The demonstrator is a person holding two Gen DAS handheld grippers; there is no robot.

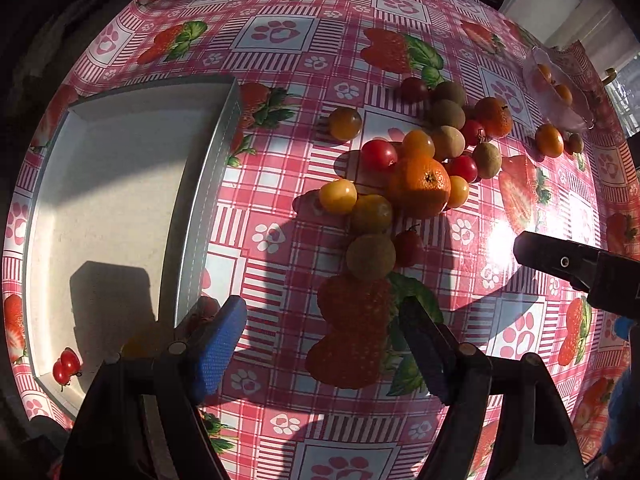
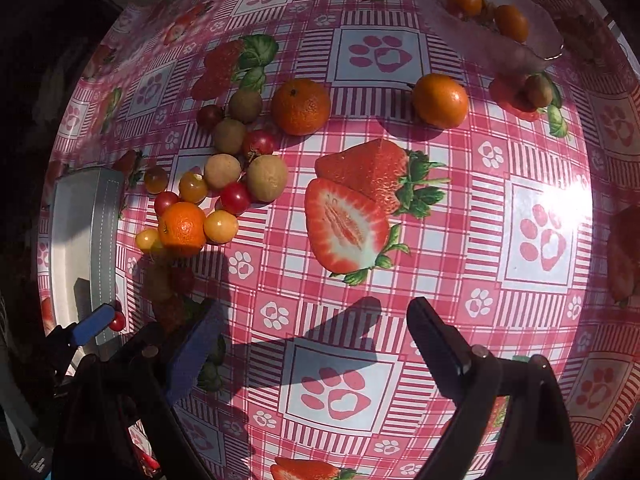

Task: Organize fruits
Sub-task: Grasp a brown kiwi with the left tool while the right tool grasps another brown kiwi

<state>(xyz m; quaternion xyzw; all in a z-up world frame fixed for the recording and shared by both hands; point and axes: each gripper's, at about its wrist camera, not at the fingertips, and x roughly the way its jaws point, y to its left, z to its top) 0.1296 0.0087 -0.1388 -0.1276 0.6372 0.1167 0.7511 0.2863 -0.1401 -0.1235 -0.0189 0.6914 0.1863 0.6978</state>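
A heap of small fruits lies mid-table: an orange mandarin [image 1: 420,186] [image 2: 182,227], red cherry tomatoes [image 1: 378,155], yellow ones [image 1: 338,196] and brown longans [image 1: 371,257]. Two more mandarins [image 2: 301,106] [image 2: 440,95] lie apart. A white tray [image 1: 104,200] [image 2: 84,232] at the left holds red cherry tomatoes [image 1: 66,366]. A glass bowl [image 2: 486,36] [image 1: 556,88] at the far right holds orange fruits. My left gripper [image 1: 324,344] is open and empty, just short of the heap, beside the tray's wall. My right gripper [image 2: 312,340] is open and empty above bare tablecloth.
The table wears a glossy pink checked cloth [image 2: 360,52] printed with strawberries and paw prints. A lone longan [image 2: 538,90] lies by the bowl's foot. Strong sun glare sits at the right [image 2: 560,196]. The right gripper's finger [image 1: 560,262] shows in the left wrist view.
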